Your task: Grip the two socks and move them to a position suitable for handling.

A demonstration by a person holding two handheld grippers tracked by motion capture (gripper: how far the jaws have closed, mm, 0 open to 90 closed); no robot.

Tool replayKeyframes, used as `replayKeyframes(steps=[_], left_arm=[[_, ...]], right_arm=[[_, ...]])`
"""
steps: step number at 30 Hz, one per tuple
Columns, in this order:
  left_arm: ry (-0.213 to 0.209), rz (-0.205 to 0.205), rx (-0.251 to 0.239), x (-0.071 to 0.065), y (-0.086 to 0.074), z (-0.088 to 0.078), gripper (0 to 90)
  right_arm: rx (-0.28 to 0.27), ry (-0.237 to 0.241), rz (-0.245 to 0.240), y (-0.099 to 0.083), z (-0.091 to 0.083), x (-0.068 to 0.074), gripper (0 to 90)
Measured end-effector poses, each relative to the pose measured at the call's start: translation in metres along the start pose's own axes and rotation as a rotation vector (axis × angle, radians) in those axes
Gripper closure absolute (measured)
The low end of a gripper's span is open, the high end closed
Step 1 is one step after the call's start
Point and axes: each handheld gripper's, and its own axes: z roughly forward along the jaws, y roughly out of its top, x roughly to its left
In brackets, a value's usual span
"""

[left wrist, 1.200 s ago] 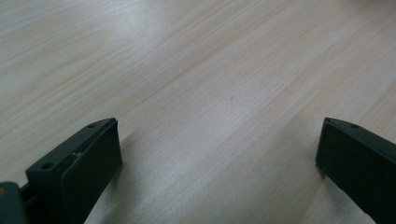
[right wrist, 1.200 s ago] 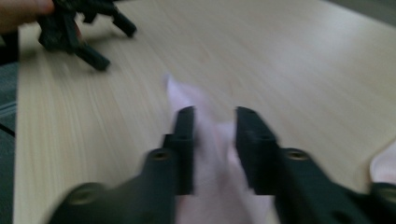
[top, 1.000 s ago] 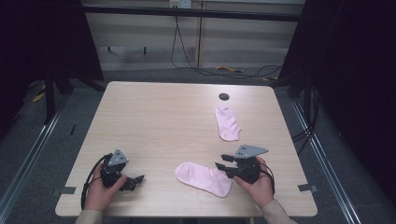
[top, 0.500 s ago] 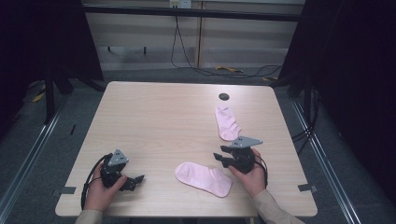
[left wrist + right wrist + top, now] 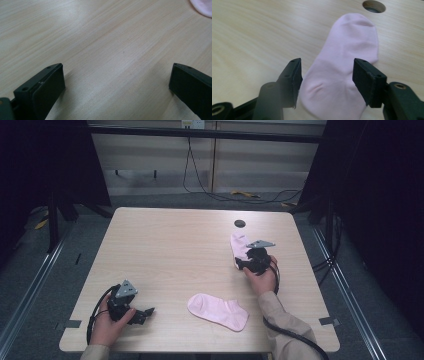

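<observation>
Near the right edge of the tabletop (image 5: 165, 245), the right gripper (image 5: 243, 265) sat over the end of the far pink sock (image 5: 239, 245), having travelled there from beside the near pink sock (image 5: 218, 310), where it had been a second earlier. Its jaws had just been opening; in the right gripper view they stood apart on either side of that sock's (image 5: 342, 75) end, the pads not pressing on the cloth. The near sock lay flat by the front edge, where it had been before, now well apart from that gripper. By the front left corner the left gripper (image 5: 142, 315) kept its place, jaws wide open over bare wood and holding nothing. The pale wood-grain surface had a round cable hole (image 5: 240, 223) near the far edge. Beyond it, cables (image 5: 220, 195) trailed across a grey floor before light panels, with dark curtains on both sides.
</observation>
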Motion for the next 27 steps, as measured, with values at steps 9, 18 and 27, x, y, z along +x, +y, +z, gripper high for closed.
replayKeyframes(steps=[9, 18, 27], left_arm=[[-0.002, 0.004, 0.000, 0.000, 0.000, 0.000, 0.0], [-0.009, 0.006, -0.004, -0.001, 0.000, 0.000, 0.0], [-0.012, 0.006, -0.006, -0.001, 0.000, 0.000, 0.0]], right_arm=[[0.037, -0.049, 0.087, 0.014, 0.027, -0.023, 34.8], [0.101, -0.055, 0.088, 0.016, 0.047, -0.014, 47.6], [0.045, 0.035, 0.031, 0.022, 0.026, -0.009, 85.6]])
